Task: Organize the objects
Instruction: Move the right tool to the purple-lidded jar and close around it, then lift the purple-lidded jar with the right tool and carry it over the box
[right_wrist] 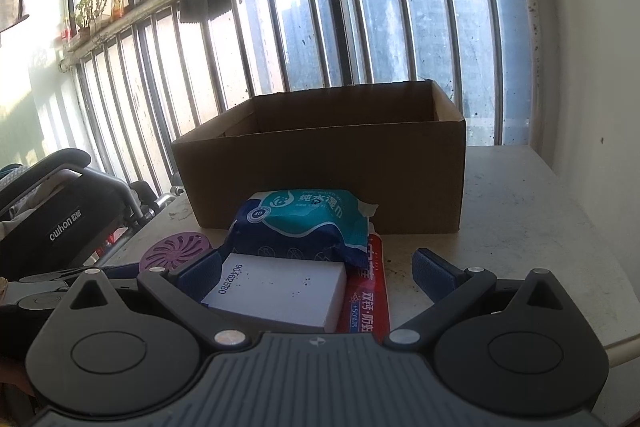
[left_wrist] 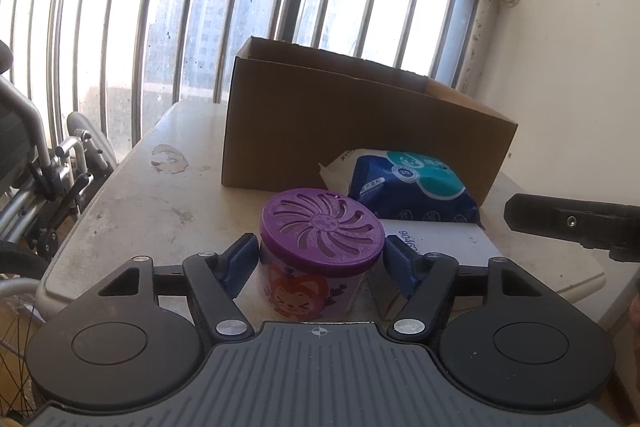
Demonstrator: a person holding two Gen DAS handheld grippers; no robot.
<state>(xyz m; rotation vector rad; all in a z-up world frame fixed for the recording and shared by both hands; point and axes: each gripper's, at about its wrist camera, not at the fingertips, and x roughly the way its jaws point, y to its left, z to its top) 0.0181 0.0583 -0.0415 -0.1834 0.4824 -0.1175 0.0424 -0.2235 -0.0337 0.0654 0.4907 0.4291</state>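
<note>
A purple-lidded air freshener jar [left_wrist: 320,251] stands on the white table [left_wrist: 132,195] between the fingers of my left gripper [left_wrist: 320,259]; the blue pads sit close to its sides, contact unclear. Its lid also shows in the right wrist view [right_wrist: 176,249]. My right gripper [right_wrist: 316,275] is open around a white box [right_wrist: 280,291] and a red toothpaste box [right_wrist: 366,295]. A blue-teal wet wipes pack [right_wrist: 304,227] lies on them, also in the left wrist view [left_wrist: 416,187]. An open cardboard box [right_wrist: 324,167] stands behind, also in the left wrist view [left_wrist: 340,131].
A wheelchair [left_wrist: 44,163] stands left of the table, also in the right wrist view [right_wrist: 60,219]. A barred window railing [right_wrist: 360,19] runs behind the table. A white wall [right_wrist: 592,67] is on the right. The right gripper's finger [left_wrist: 572,223] shows at the right of the left wrist view.
</note>
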